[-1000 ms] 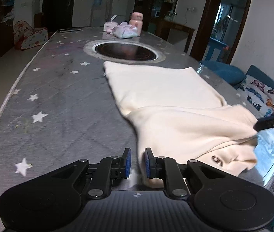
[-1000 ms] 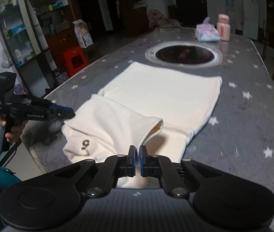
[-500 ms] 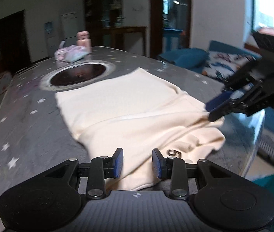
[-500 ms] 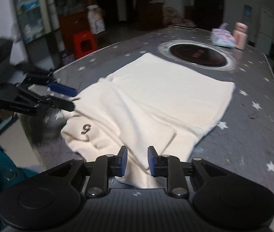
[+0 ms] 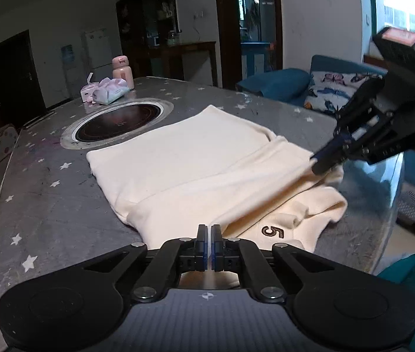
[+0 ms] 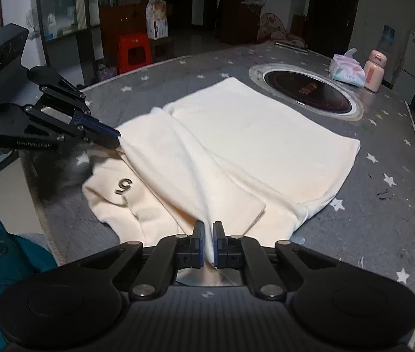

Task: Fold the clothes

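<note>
A cream garment (image 5: 192,158) with an embroidered "5" (image 5: 272,231) lies partly folded on the grey star-printed table (image 5: 46,205). My left gripper (image 5: 209,231) is shut, its pads pinching the garment's near edge. In the right wrist view the left gripper (image 6: 116,138) bites the cloth's left corner. My right gripper (image 6: 208,228) is shut on the near fold of the garment (image 6: 251,135). Seen from the left wrist, the right gripper (image 5: 317,164) grips the cloth's right corner. A taut ridge of cloth runs between the two grips.
A round inset hob (image 5: 119,121) sits beyond the garment, with a tissue pack (image 5: 107,91) and a pink bottle (image 5: 122,72) behind it. A blue sofa (image 5: 277,85) stands past the table's right edge. A red stool (image 6: 135,48) stands on the floor.
Half a second ago both grippers stood open around the cloth's near edge; both have now shut on it. The cloth between them is drawn tauter. Both views have rolled slightly.
</note>
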{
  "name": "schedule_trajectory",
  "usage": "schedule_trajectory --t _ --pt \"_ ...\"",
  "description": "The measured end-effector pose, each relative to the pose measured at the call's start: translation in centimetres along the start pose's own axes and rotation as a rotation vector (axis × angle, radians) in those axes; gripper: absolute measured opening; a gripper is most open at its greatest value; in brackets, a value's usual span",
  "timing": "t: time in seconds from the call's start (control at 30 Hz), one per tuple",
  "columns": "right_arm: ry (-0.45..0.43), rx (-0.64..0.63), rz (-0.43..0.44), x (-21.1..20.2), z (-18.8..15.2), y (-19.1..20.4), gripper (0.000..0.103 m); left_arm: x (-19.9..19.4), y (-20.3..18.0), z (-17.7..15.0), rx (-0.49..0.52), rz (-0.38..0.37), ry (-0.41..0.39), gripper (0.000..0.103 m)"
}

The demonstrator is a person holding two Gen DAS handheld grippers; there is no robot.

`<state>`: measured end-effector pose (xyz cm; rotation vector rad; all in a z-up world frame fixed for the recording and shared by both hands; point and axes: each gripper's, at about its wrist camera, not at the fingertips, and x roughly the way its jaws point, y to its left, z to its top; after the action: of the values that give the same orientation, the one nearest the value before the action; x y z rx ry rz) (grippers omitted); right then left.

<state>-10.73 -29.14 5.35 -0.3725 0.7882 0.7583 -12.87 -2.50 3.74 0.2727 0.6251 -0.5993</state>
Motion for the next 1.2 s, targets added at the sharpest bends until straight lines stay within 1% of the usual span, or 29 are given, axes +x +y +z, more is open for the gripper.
schedule_trajectory --t 0.03,0.07,0.1,0.17,0.23,0.3,0.37,0.43,0.5,0.57,0.67,0.73,0.8,0.93,0.97,1.0,1.03,1.07,1.1,1.2 --pt "0.012 0.0 0.006 0.1 -0.1 -0.1 0.006 0.1 0.1 -0.1 -0.008 -0.006 0.012 0.003" --pt "0.026 0.0 0.01 0.3 -0.3 -0.1 0.011 0.1 0.3 -0.1 -0.016 -0.013 0.025 0.004" --pt "0.041 0.0 0.015 0.5 -0.4 -0.2 0.013 0.2 0.4 -0.2 -0.025 -0.019 0.037 0.008" --pt "0.043 0.008 0.029 0.4 -0.6 -0.4 0.015 0.1 0.9 -0.1 -0.064 -0.039 0.044 0.009" --pt "0.018 0.036 0.042 -0.4 -0.1 -1.0 0.015 -0.3 1.5 0.3 -0.091 -0.055 0.028 0.011" --pt "-0.014 0.068 0.047 -1.2 0.4 -1.7 0.015 -0.4 1.9 0.9 -0.109 -0.055 0.001 0.015" --pt "-0.037 0.097 0.024 -1.1 1.2 -2.5 0.015 0.0 2.3 1.7 -0.131 -0.056 -0.017 0.016" --pt "-0.038 0.115 0.02 -0.1 1.5 -3.1 0.015 1.0 2.7 2.4 -0.156 -0.061 -0.021 0.016" --pt "-0.036 0.131 0.018 1.0 1.9 -3.7 0.015 2.3 3.2 2.7 -0.184 -0.06 -0.008 0.016" --pt "-0.011 0.116 0.016 2.5 1.9 -3.7 0.015 3.7 3.7 2.8 -0.2 -0.054 0.013 0.016" --pt "-0.003 0.11 -0.011 3.2 1.8 -3.9 0.013 5.4 4.3 2.4 -0.216 -0.029 0.055 0.016" --pt "-0.006 0.107 -0.032 3.3 1.8 -4.1 0.015 5.5 4.6 2.2 -0.236 -0.033 0.051 0.016" --pt "-0.019 0.105 -0.054 3.0 1.9 -4.2 0.017 5.4 4.5 2.2 -0.237 -0.034 0.044 0.019" --pt "-0.006 0.146 -0.041 3.6 1.3 -4.7 0.019 5.3 4.2 2.1 -0.232 -0.028 0.043 0.021" --pt "-0.009 0.149 -0.047 3.6 1.3 -4.7 0.014 5.2 4.2 2.2 -0.237 -0.025 0.041 0.021" --pt "-0.017 0.142 -0.063 3.4 1.4 -4.5 0.002 5.0 4.2 2.3 -0.242 -0.023 0.039 0.024" --pt "-0.026 0.132 -0.082 3.2 1.6 -4.4 0.001 4.9 4.1 2.3 -0.242 -0.018 0.033 0.032" --pt "-0.036 0.131 -0.092 2.9 1.7 -4.4 0.001 4.7 4.0 2.4 -0.238 -0.013 0.024 0.036" --pt "-0.047 0.131 -0.1 2.6 1.9 -4.4 0.001 4.7 3.9 2.4 -0.232 -0.011 0.021 0.039" --pt "-0.025 0.127 -0.13 3.1 1.5 -4.7 0.003 4.7 3.4 2.4 -0.205 0.004 0.03 0.039"
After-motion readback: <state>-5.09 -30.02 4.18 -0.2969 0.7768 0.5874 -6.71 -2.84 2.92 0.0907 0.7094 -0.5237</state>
